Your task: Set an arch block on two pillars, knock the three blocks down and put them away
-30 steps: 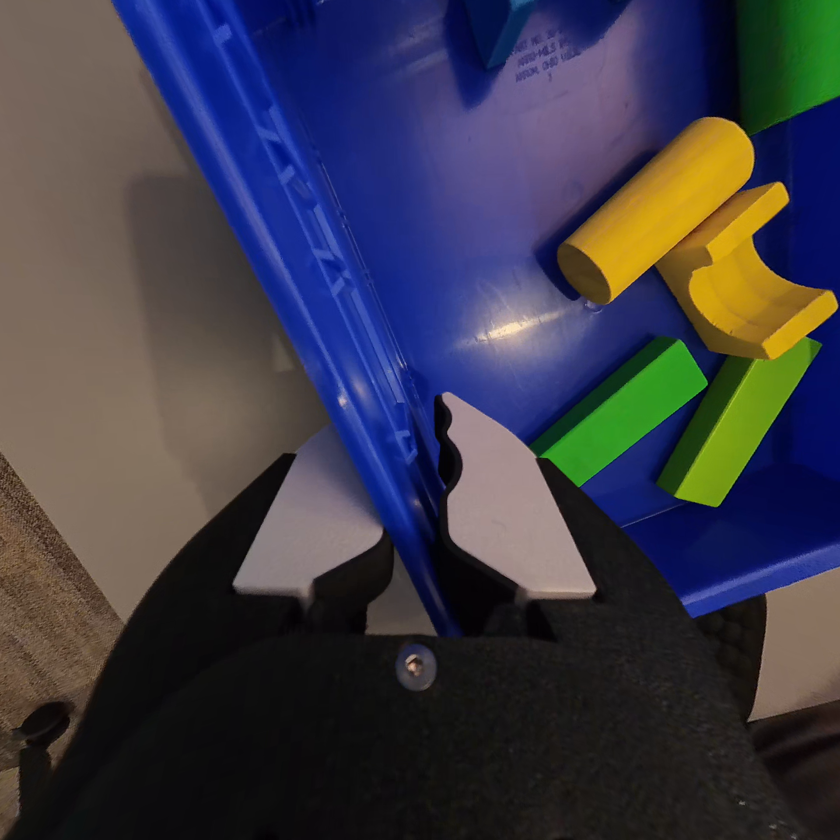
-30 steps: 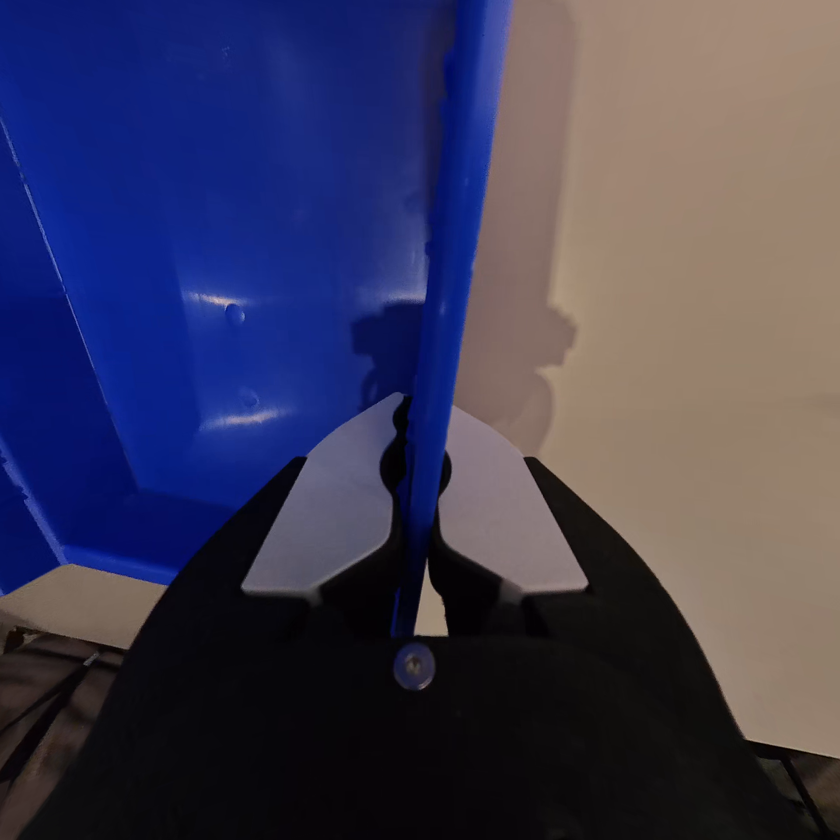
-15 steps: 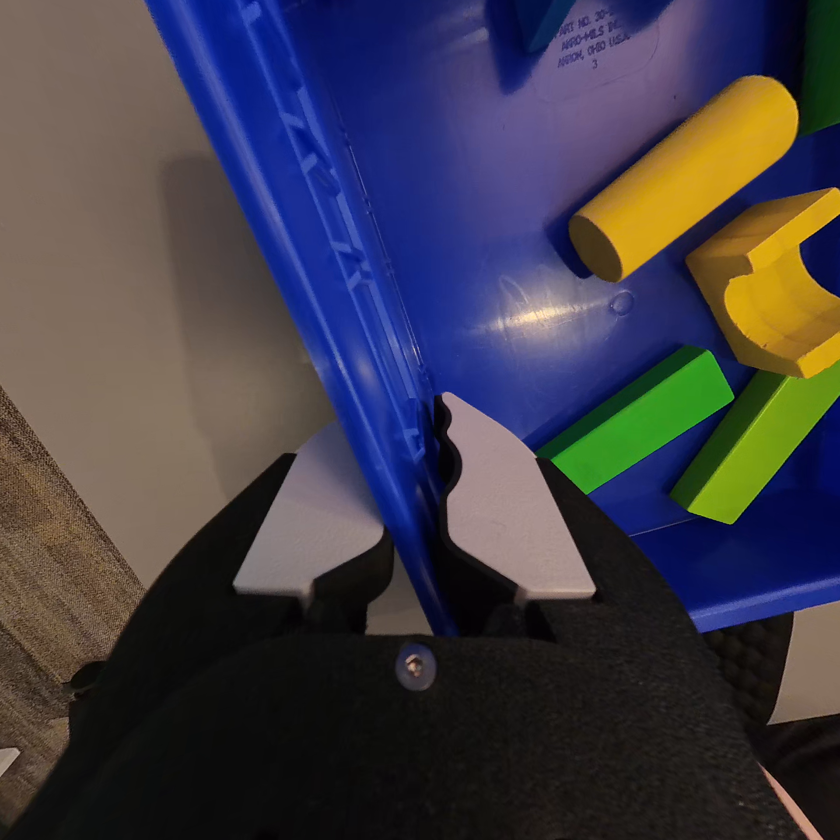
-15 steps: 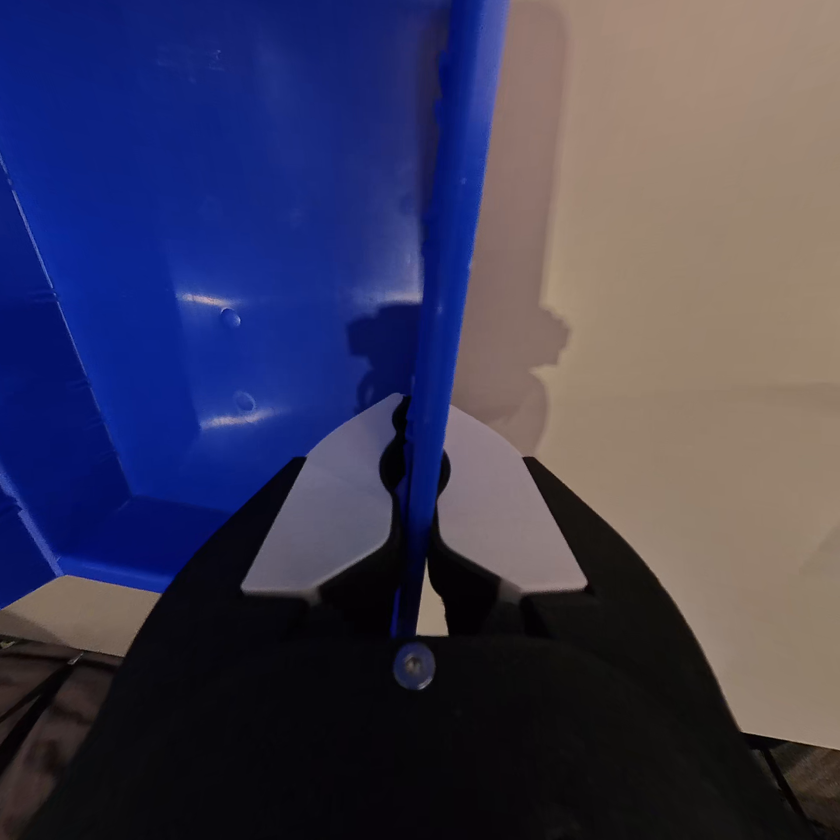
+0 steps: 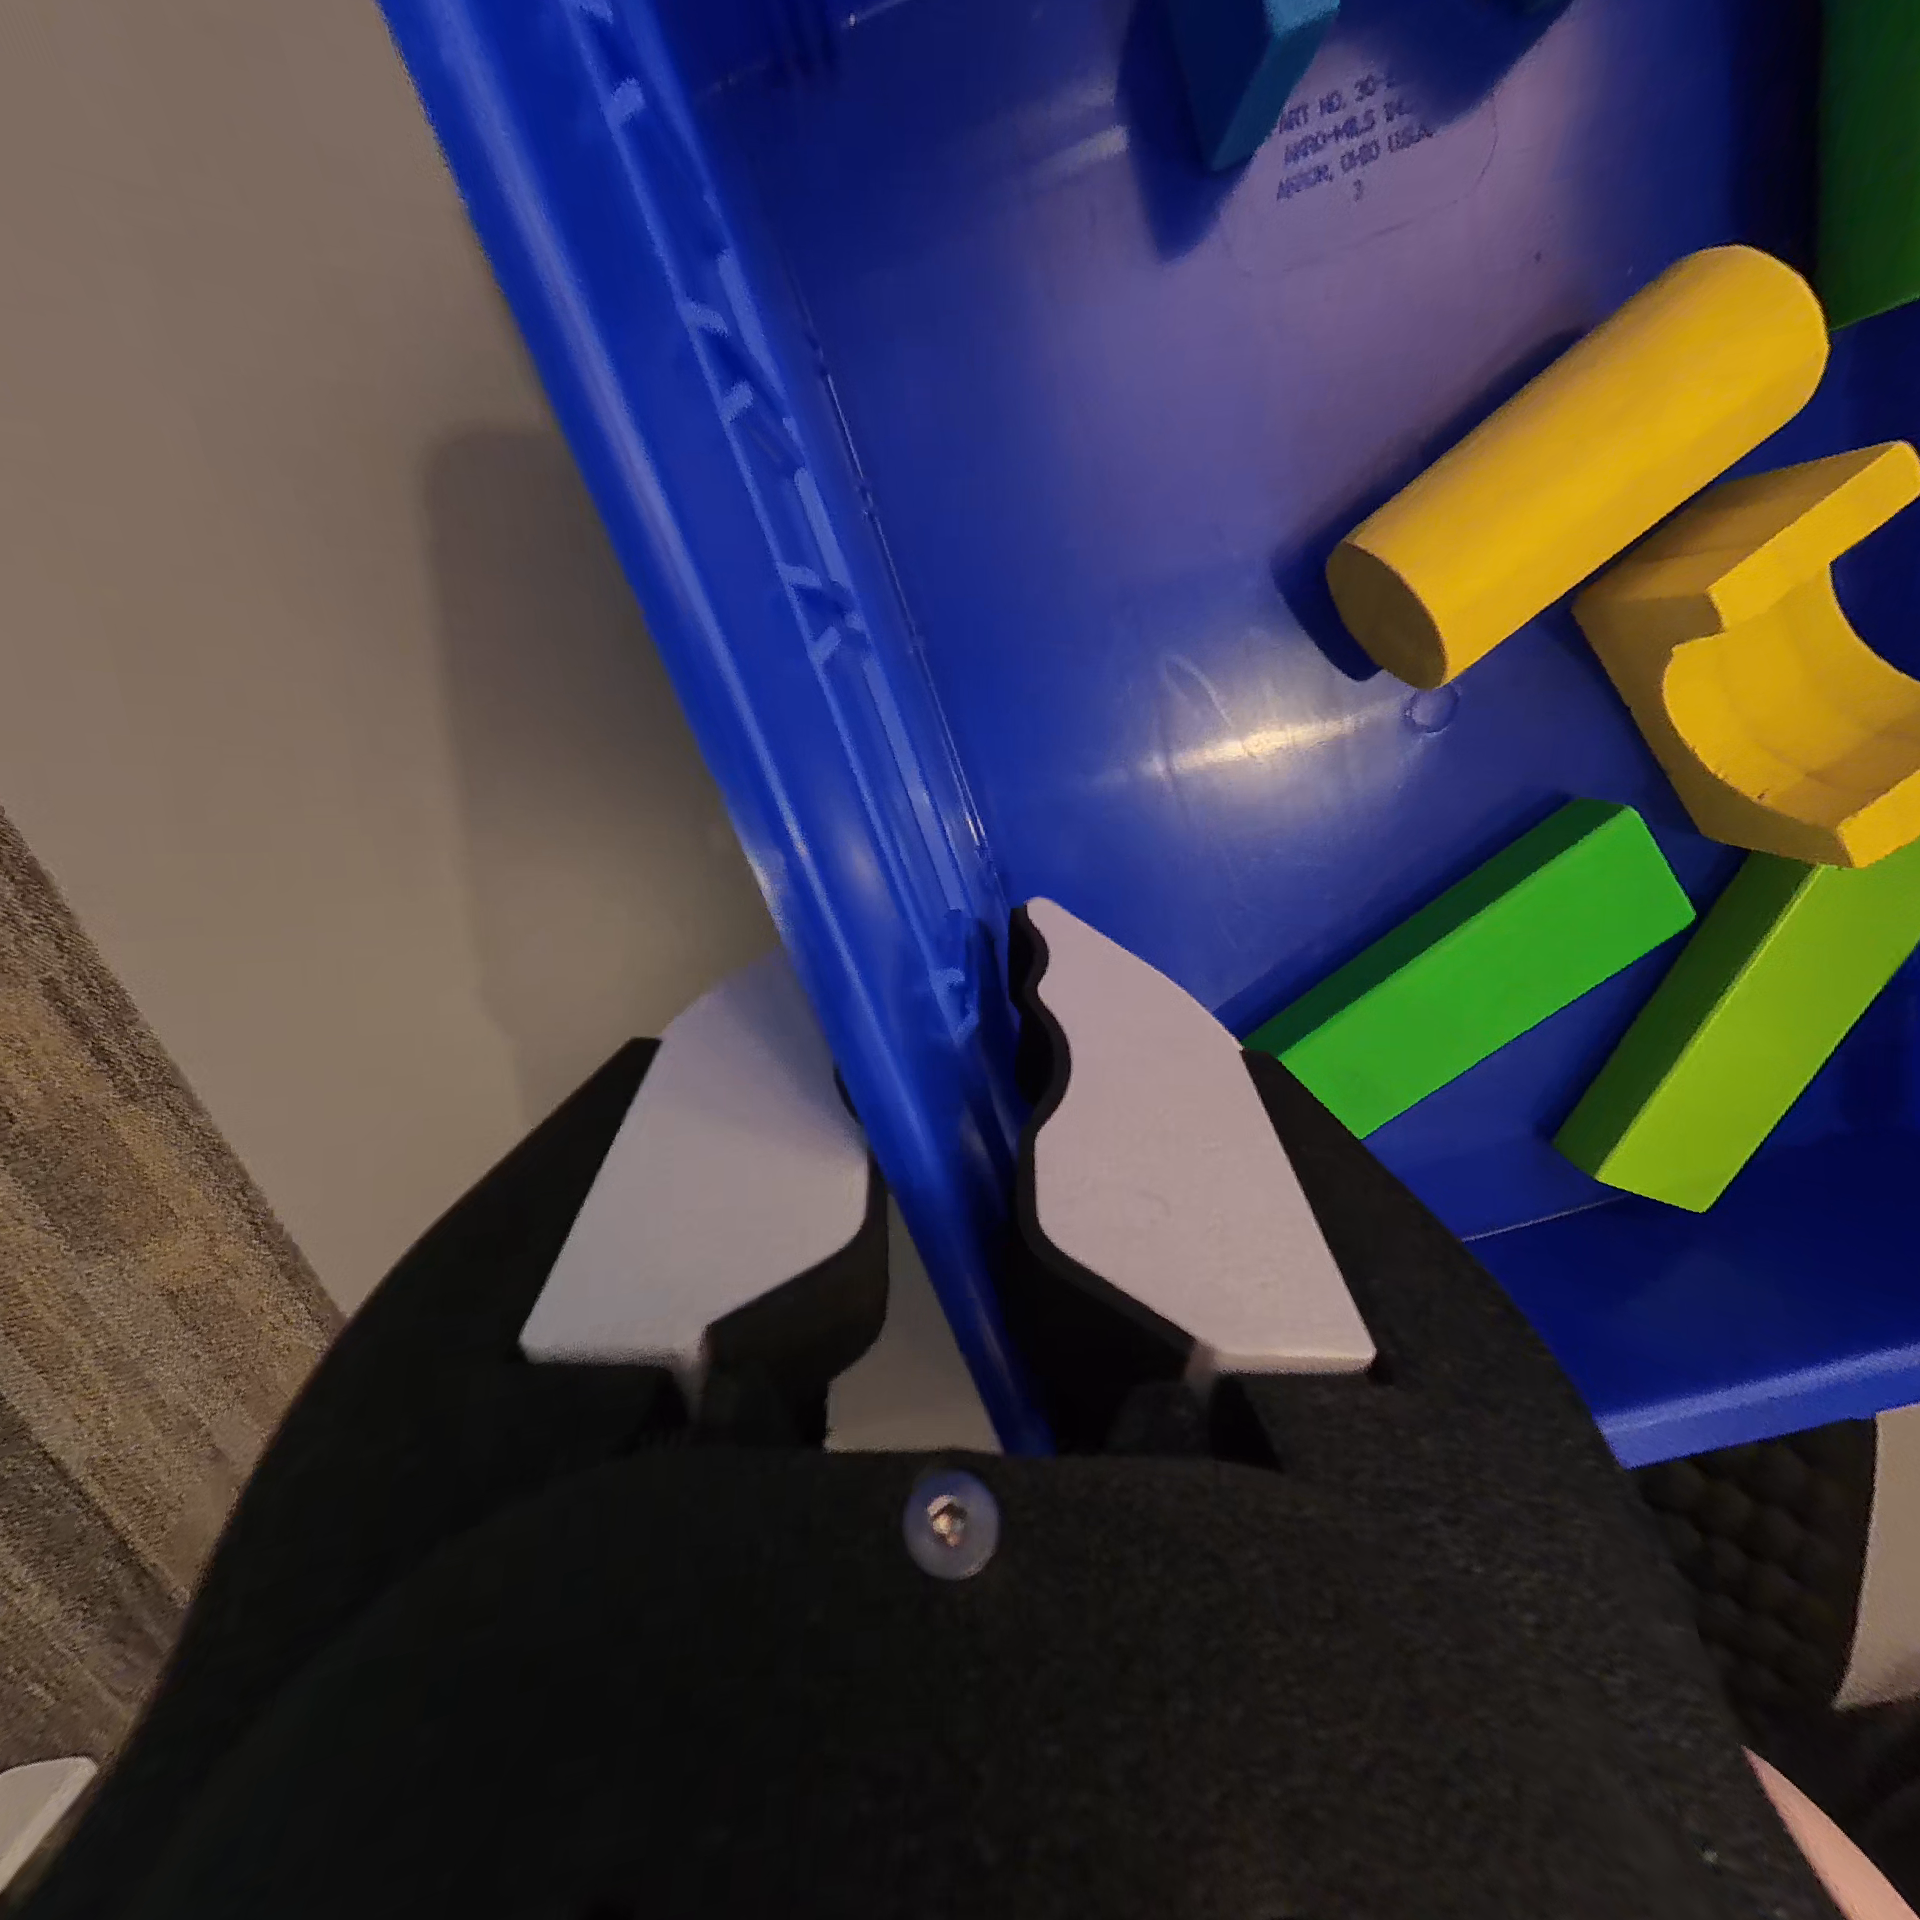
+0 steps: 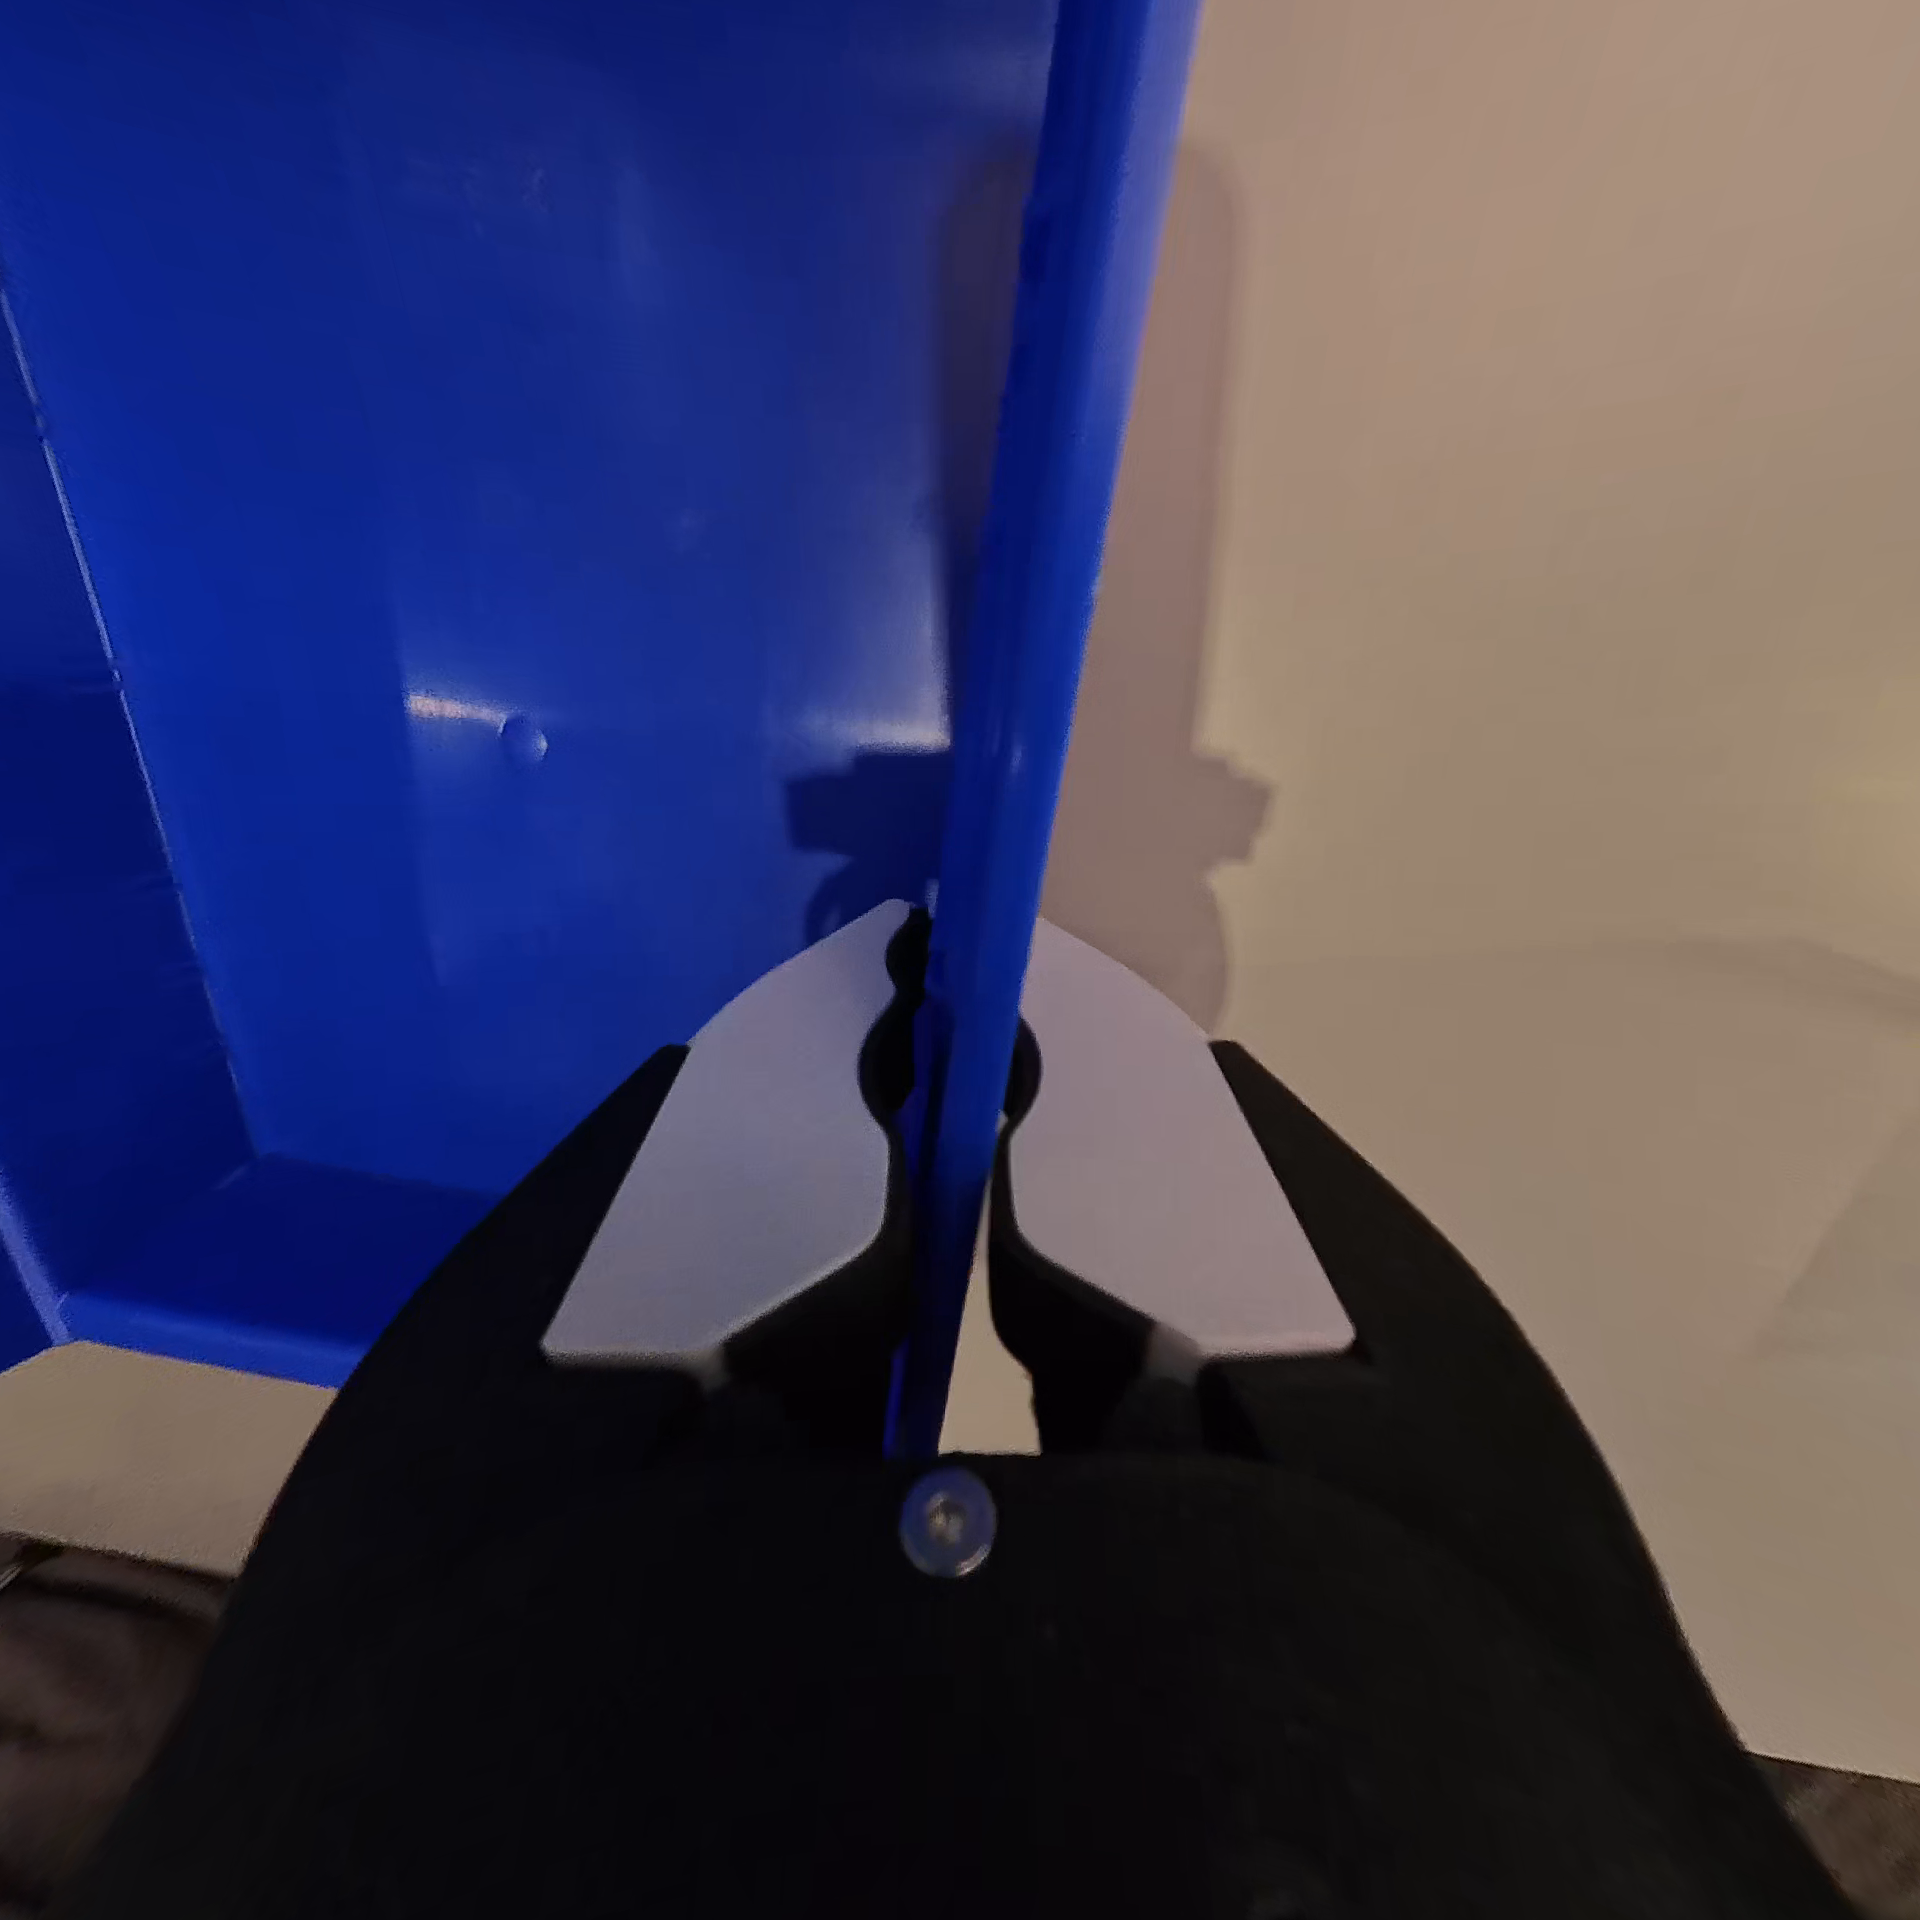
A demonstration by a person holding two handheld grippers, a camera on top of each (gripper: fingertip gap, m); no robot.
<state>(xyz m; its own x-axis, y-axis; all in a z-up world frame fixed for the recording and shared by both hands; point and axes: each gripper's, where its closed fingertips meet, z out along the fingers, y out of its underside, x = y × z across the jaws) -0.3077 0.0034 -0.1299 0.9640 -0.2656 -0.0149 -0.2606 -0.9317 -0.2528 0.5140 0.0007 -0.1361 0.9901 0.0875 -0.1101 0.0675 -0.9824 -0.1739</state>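
A blue plastic bin (image 5: 1091, 520) holds the blocks. My left gripper (image 5: 940, 997) is shut on the bin's left wall, one finger outside and one inside. My right gripper (image 6: 966, 956) is shut on the bin's right wall (image 6: 1039, 623) in the right wrist view. In the left wrist view a yellow cylinder (image 5: 1579, 468) lies on the bin floor, touching a yellow arch block (image 5: 1766, 665). Two green bars (image 5: 1475, 961) (image 5: 1756, 1029) lie below them near the bin's near wall. No blocks show in the right wrist view.
A blue block (image 5: 1247, 73) and a dark green block (image 5: 1870, 156) lie farther back in the bin. The bin rests on a pale table (image 6: 1558, 727). Carpet floor (image 5: 104, 1195) shows past the table's left edge. The tips of one gripper are about 80 centimeters away from the tips of the other.
Both grippers keep their grip on the bin walls. In the left wrist view the blocks drift right, then slightly left, as the bin and camera shift. The yellow cylinder stays against the arch.
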